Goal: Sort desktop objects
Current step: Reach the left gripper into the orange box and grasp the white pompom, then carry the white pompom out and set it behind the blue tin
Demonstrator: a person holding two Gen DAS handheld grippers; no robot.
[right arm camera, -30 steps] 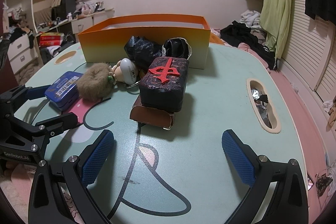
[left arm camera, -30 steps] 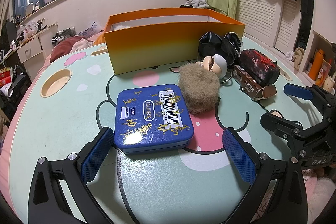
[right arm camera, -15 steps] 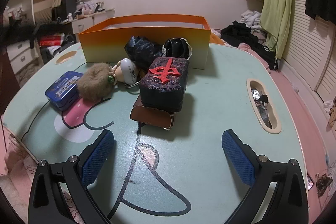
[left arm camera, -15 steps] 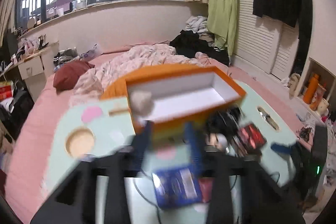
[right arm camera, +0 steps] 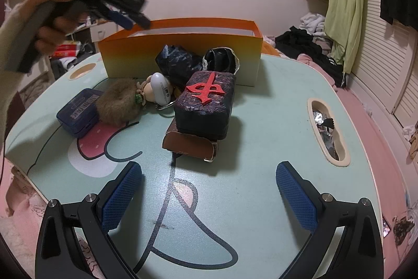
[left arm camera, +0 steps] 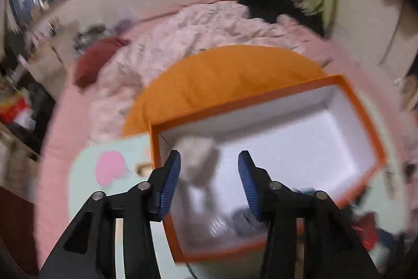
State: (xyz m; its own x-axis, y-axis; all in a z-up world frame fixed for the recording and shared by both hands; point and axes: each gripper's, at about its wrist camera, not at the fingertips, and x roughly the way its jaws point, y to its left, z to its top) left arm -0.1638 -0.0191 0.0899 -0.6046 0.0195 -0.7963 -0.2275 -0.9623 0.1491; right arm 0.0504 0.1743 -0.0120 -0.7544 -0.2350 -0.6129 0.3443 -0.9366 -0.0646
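My left gripper (left arm camera: 209, 174) hovers over the left end of the orange box (left arm camera: 261, 93), pointing down into its white inside. Its jaws are opening and grip nothing. A pale blurred thing (left arm camera: 198, 161) lies in the box behind the gap. In the right wrist view a hand holds that left gripper (right arm camera: 130, 21) above the orange box (right arm camera: 183, 51). On the table lie a blue tin (right arm camera: 78, 111), a brown furry ball (right arm camera: 118, 102), a small figurine (right arm camera: 158, 89) and a dark block with a red character (right arm camera: 206, 101). My right gripper (right arm camera: 209, 190) stands open and empty near the table's front.
The dark block rests on a brown carton (right arm camera: 189, 145). Two black bundles (right arm camera: 177, 62) lean against the box front. The mint table (right arm camera: 261, 122) has a slot with foil scraps (right arm camera: 326, 130) at the right and a round recess (right arm camera: 83, 71) at the left. A pink bed surrounds it.
The left gripper has lifted away from the blue tin and swung up over the orange box, with its jaws now narrower. The tin stays on the table. The right gripper has not moved.
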